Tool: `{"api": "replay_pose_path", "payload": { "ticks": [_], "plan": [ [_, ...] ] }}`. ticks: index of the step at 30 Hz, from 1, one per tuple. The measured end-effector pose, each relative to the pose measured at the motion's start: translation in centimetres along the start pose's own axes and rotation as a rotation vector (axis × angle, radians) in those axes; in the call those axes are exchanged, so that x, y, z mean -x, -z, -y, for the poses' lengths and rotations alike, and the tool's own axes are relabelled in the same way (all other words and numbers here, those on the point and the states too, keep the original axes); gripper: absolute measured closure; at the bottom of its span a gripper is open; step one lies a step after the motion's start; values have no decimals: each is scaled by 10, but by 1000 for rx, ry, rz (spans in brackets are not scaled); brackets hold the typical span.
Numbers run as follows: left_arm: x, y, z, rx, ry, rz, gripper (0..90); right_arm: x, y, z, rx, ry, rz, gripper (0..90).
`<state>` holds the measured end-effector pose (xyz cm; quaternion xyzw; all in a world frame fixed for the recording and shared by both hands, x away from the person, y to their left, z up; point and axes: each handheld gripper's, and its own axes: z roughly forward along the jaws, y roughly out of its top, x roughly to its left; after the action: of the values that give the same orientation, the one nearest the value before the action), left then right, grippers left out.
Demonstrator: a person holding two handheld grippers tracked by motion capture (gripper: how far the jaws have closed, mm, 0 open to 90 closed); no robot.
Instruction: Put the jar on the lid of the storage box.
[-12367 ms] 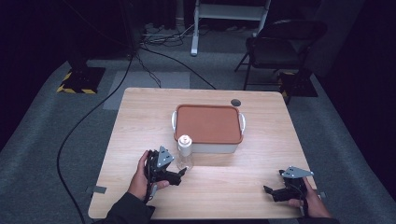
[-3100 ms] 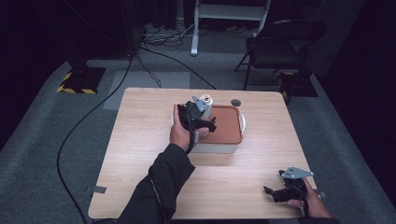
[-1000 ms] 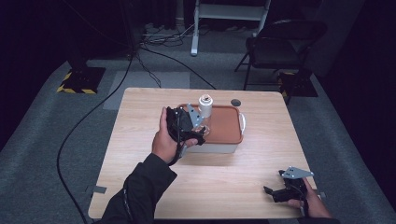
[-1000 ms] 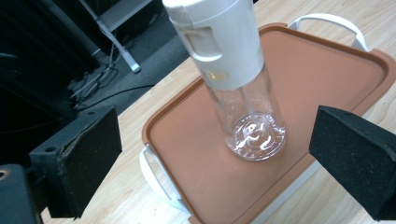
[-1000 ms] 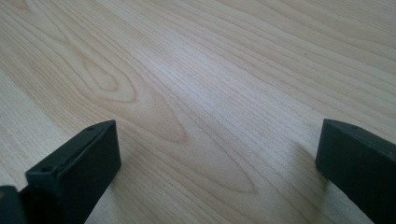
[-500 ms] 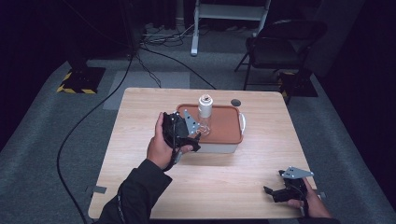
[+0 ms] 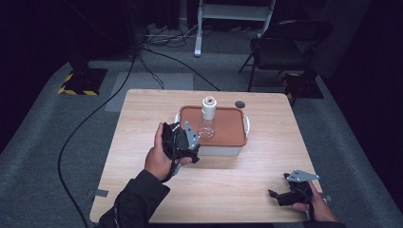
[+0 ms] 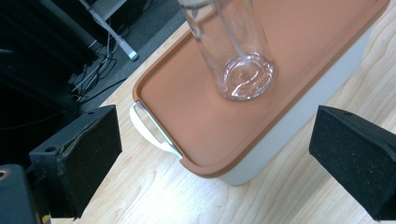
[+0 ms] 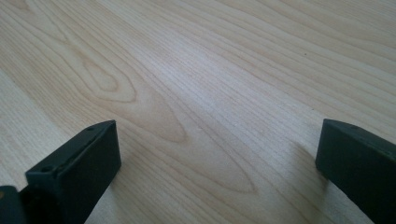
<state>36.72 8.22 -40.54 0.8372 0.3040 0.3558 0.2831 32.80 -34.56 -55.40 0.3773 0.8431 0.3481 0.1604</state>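
The clear bottle [image 7: 207, 117] now stands upright on the orange lid [image 7: 228, 124] of the white container [image 7: 223, 149], near the lid's left half; twelve seconds earlier it stood on the table [image 7: 142, 118] in front of the container. The left gripper [image 7: 183, 142], which three seconds ago was up over the container with the bottle, has drawn back toward the person and sits just off the container's front left corner, apart from the bottle. In the left gripper view its jaws stand wide apart with nothing between them, and the bottle's glass base [image 8: 245, 77] rests on the lid beyond them, beside the container's handle [image 8: 152, 128]. The right gripper [image 7: 285, 195] has not shifted through all the frames: it lies at the table's near right corner, jaws spread wide over bare wood.
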Motion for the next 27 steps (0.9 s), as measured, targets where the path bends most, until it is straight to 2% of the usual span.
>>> {"api": "replay_pose_path", "payload": {
  "ticks": [22,27],
  "plan": [
    [8,-8,46,-71,20,13,24,0,0,0,0,0,0,0],
    [8,-9,57,-87,38,14,23,0,0,0,0,0,0,0]
  ]
}}
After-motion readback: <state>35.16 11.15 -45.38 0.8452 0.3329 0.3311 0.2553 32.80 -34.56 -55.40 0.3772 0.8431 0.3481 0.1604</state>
